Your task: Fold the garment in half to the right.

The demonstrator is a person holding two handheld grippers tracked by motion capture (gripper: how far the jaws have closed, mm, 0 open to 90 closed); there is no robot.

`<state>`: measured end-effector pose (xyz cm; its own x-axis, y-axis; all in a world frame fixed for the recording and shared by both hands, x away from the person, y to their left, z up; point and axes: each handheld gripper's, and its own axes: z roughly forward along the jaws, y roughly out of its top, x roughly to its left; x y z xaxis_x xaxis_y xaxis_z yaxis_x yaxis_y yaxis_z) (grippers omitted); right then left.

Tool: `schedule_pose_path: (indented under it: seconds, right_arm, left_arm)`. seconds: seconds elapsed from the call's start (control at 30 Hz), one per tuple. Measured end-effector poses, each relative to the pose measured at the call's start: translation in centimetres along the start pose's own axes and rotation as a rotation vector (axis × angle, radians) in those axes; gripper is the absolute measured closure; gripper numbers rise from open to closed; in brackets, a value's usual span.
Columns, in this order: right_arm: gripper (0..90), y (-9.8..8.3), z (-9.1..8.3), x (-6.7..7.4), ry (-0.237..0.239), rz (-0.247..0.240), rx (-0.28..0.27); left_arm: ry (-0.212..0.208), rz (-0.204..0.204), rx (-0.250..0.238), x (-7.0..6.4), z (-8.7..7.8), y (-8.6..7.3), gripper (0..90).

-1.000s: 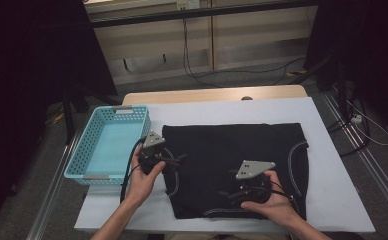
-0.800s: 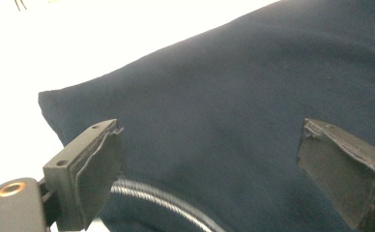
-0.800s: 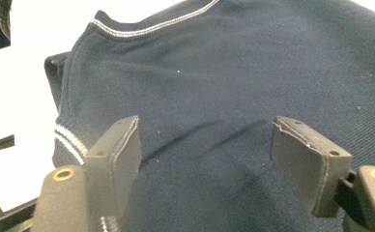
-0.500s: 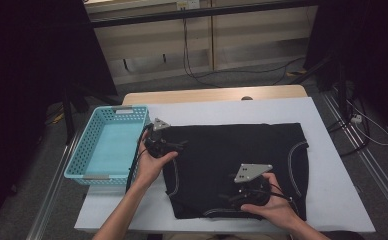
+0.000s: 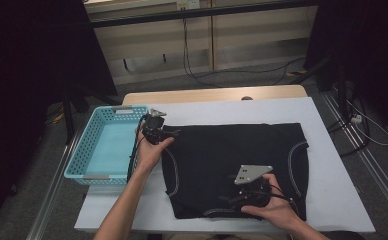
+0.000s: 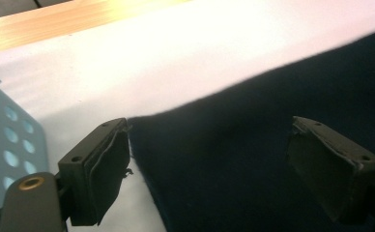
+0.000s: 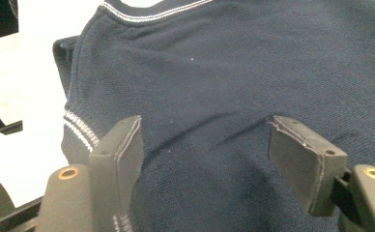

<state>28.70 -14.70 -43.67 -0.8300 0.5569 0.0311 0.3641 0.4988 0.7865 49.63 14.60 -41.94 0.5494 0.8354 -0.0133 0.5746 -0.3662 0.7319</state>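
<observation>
A dark navy knitted garment [image 5: 232,155] with white trim lies flat on the white table [image 5: 222,107]. My left gripper [image 5: 171,133] is at the garment's far-left corner, beside the basket. In the left gripper view that corner [image 6: 253,145] lies between the jaws of the left gripper [image 6: 209,164]. The jaws have just been closing, but the pads stand apart from the cloth. My right gripper [image 5: 228,194] rests low over the garment near its front edge. In the right gripper view the right gripper [image 7: 207,154] stands open over the knit [image 7: 224,72], not pinching it.
A light blue plastic basket [image 5: 113,109] stands at the table's left edge, close to my left hand; its perforated wall [image 6: 2,130] shows in the left gripper view. A wooden strip [image 5: 212,94] runs along the far edge. Cables lie on the floor beyond.
My left hand has moved away from the person, along the garment's left side to its far corner. The right hand has stayed in place.
</observation>
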Motion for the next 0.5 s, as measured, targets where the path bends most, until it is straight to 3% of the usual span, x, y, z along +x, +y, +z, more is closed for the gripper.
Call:
schedule_pose_path:
  seconds: [0.13, 0.2, 0.5]
  right_arm:
    - [28.4, 0.0, 0.0, 0.1, 0.003, -0.002, 0.001]
    - [28.4, 0.0, 0.1, 0.1, 0.005, -0.005, 0.003]
    - [28.6, -0.1, 0.1, 0.2, 0.009, -0.010, 0.006]
  left_arm:
    - [0.006, 0.000, 0.015, 0.2, 0.5, 0.3, 24.1]
    - [0.010, 0.025, 0.012, 0.1, 0.7, 0.3, 29.7]
    - [0.057, 0.002, 0.047, 0.1, 2.0, -0.1, 31.5]
